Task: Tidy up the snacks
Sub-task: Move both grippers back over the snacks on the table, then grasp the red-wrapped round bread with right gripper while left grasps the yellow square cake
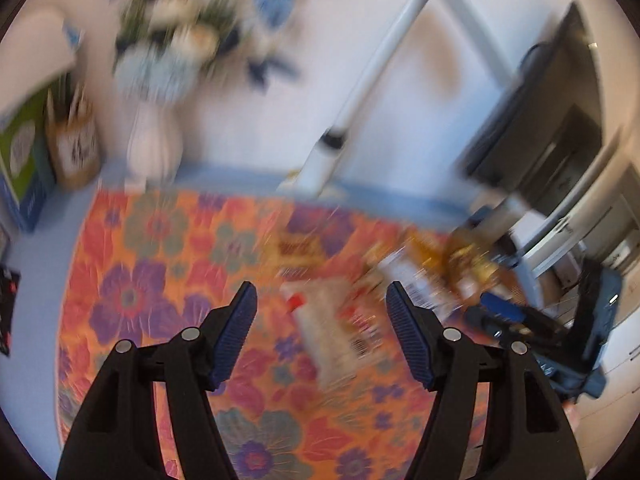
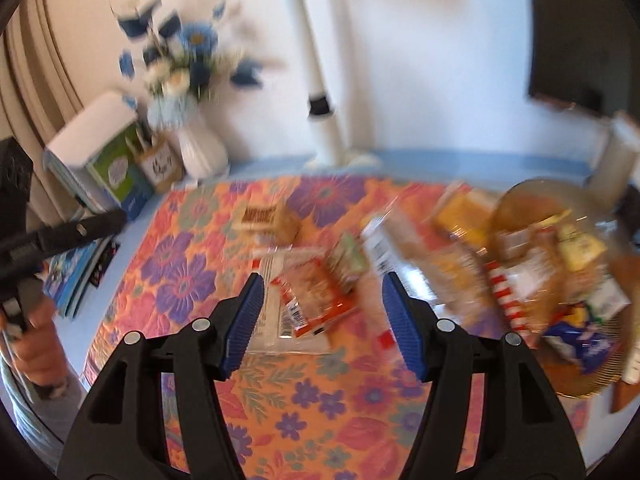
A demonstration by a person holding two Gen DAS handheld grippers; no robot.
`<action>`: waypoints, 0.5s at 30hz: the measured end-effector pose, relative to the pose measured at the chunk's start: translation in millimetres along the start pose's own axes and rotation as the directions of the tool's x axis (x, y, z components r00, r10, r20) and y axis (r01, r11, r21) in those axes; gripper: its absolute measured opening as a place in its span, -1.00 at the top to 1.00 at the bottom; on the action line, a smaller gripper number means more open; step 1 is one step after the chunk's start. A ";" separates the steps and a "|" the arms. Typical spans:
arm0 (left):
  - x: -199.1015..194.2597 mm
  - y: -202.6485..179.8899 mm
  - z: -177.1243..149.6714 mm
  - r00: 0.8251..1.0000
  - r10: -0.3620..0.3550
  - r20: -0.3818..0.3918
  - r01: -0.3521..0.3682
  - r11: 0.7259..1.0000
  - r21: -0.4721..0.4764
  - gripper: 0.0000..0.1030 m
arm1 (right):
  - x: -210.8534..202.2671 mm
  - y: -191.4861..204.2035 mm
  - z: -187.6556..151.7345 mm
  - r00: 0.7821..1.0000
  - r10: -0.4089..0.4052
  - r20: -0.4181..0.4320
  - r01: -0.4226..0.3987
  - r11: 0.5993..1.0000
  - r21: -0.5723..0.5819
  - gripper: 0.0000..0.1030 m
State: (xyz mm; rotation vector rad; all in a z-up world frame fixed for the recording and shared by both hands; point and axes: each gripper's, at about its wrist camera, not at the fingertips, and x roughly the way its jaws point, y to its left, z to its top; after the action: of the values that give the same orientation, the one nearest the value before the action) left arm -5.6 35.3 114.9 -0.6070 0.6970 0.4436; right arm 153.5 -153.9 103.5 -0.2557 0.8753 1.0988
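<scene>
Motion blur: we read no labels. Our left gripper (image 1: 322, 306) and right gripper (image 2: 322, 294) both gape wide, empty, above snack packets (image 2: 308, 300) on floral mat (image 2: 192, 264). Amber bowl (image 2: 516, 204) right, holding snacks; flower vase (image 2: 200, 152) behind.

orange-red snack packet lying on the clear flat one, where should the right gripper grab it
Judging by its pose, the orange-red foil snack packet lies flat atop the clear flat wrapper, so come from above and pinch its free right edge. The right gripper hangs open over it.
</scene>
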 end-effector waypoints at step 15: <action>119.4 4.7 48.6 1.000 0.009 -0.021 -0.006 0.990 0.143 -0.60 | 102.4 -7.1 -5.1 0.980 0.062 -0.190 -0.074 0.995 -0.060 -0.43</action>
State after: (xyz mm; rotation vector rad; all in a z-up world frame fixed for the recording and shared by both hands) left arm 96.1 91.3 58.7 -0.4750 0.7456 0.3912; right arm 174.5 -91.8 24.3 -0.3924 1.0224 1.1826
